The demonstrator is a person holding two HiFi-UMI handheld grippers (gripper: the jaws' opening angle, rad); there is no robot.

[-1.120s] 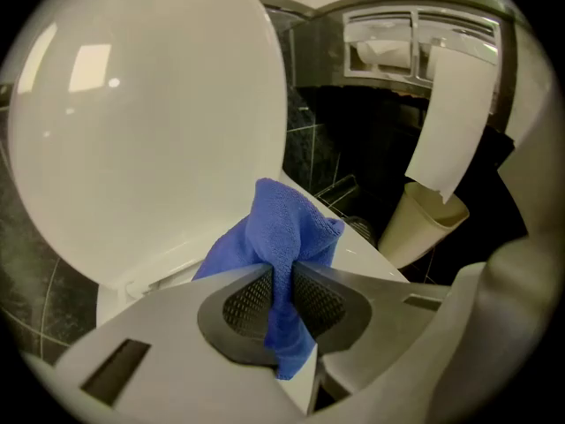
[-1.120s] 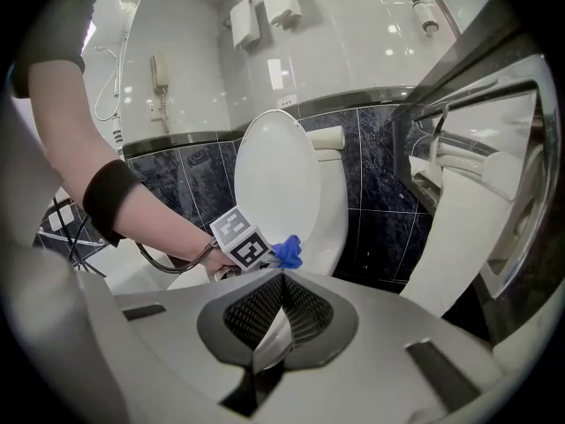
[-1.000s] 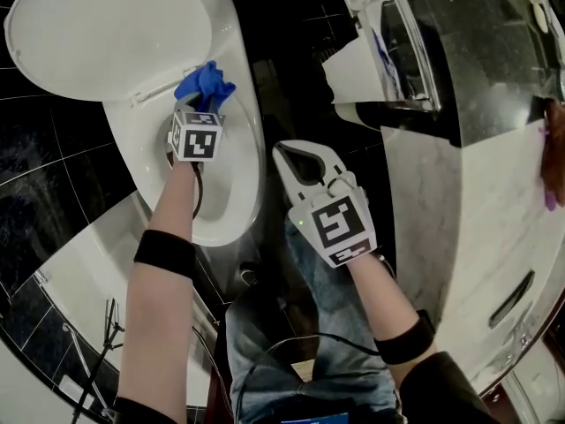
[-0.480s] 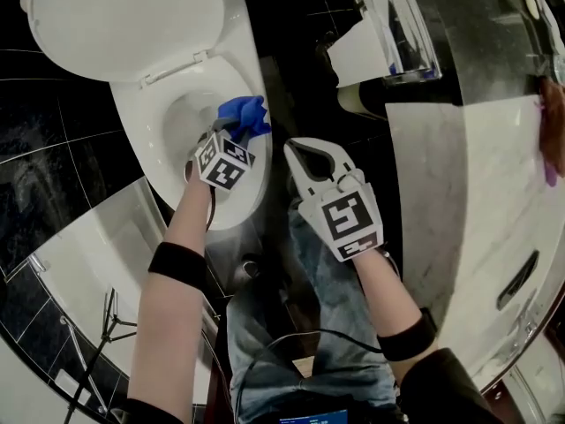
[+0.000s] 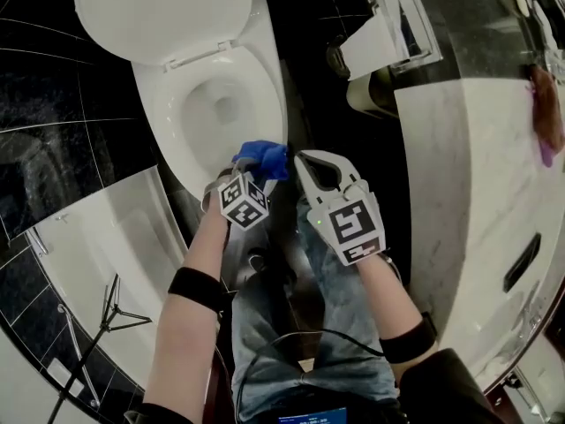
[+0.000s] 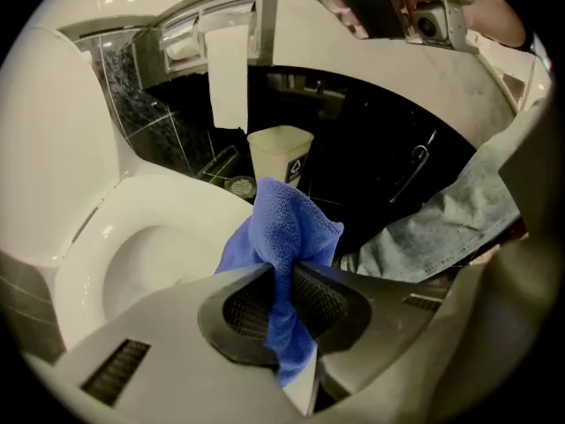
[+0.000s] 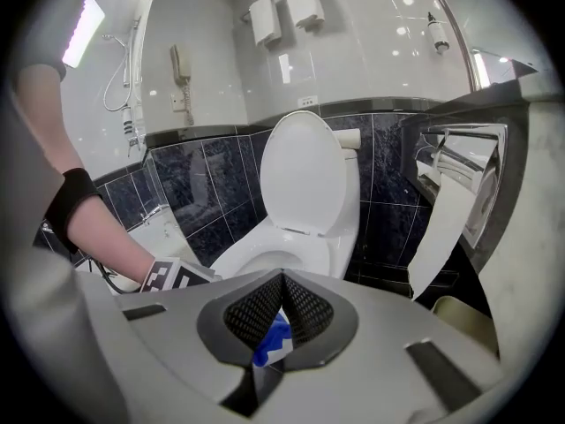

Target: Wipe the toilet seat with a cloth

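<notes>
The white toilet seat (image 5: pixel 185 144) lies down with its lid (image 5: pixel 163 11) raised. My left gripper (image 5: pixel 252 164) is shut on a bunched blue cloth (image 5: pixel 263 157), which sits at the seat's near right edge. In the left gripper view the cloth (image 6: pixel 287 232) sticks up from between the pads of the left gripper (image 6: pixel 282 276), with the seat (image 6: pixel 115 206) to its left. My right gripper (image 5: pixel 306 159) hangs just right of the cloth, shut and empty. In the right gripper view, the right gripper (image 7: pixel 281 281) faces the toilet (image 7: pixel 305 179), and the cloth (image 7: pixel 274 341) shows behind its jaws.
A paper holder with a hanging sheet (image 5: pixel 375 47) is on the wall to the right, and a small bin (image 6: pixel 281 153) stands below it. A marble counter (image 5: pixel 477 175) runs along the right. The person's jeans-clad legs (image 5: pixel 327 325) are below the grippers. Dark tiled floor surrounds the toilet.
The left gripper has carried the cloth from the seat's back by the hinge, along its right side, to the near front edge. The right gripper stays shut, now close beside the cloth.
</notes>
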